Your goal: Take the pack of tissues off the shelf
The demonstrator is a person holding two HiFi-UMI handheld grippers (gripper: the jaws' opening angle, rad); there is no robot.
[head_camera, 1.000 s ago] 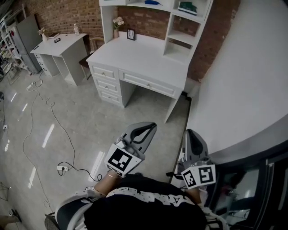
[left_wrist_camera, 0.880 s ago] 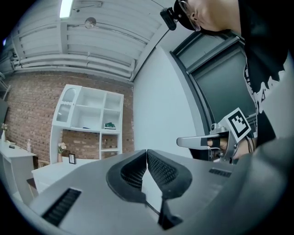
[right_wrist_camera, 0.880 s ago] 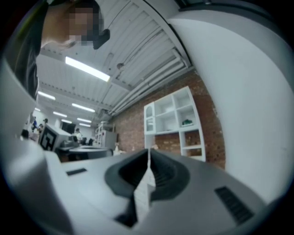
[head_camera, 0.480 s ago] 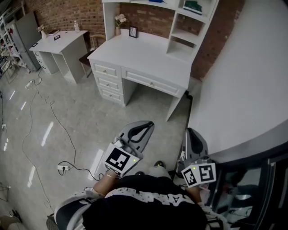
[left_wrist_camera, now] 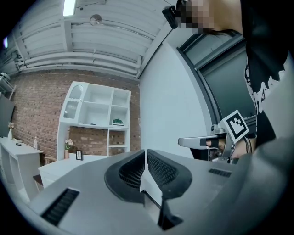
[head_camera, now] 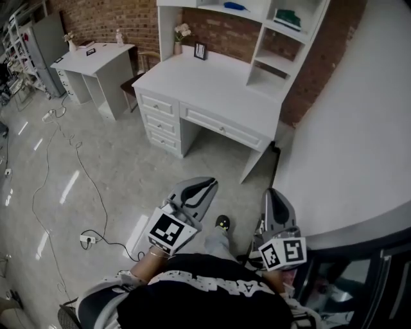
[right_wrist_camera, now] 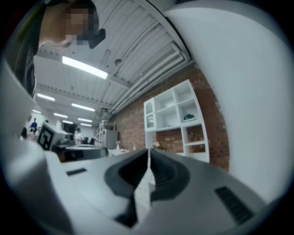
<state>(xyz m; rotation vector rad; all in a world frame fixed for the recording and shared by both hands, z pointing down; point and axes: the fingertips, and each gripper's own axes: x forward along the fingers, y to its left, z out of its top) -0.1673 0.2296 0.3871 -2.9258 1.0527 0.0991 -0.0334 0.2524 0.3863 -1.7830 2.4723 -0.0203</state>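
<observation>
A green pack (head_camera: 287,19) lies in the upper right compartment of the white shelf unit (head_camera: 273,61) on the desk, far ahead of both grippers. It also shows as a small green patch (left_wrist_camera: 118,122) in the left gripper view and in the right gripper view (right_wrist_camera: 189,118). My left gripper (head_camera: 204,187) is held low in front of the person's body, jaws shut with nothing between them. To its right, my right gripper (head_camera: 270,196) is also shut and empty. Both point toward the desk.
A white desk (head_camera: 212,83) with drawers carries a picture frame (head_camera: 200,51) and flowers (head_camera: 182,31). A smaller white table (head_camera: 96,58) stands at the left. Cables and a power strip (head_camera: 87,240) lie on the floor. A white wall (head_camera: 359,128) rises at the right. The person's foot (head_camera: 222,223) is forward.
The desk and shelf have slid lower and rightward in the head view. A foot has stepped into view between the grippers. Both grippers stay shut and keep their places.
</observation>
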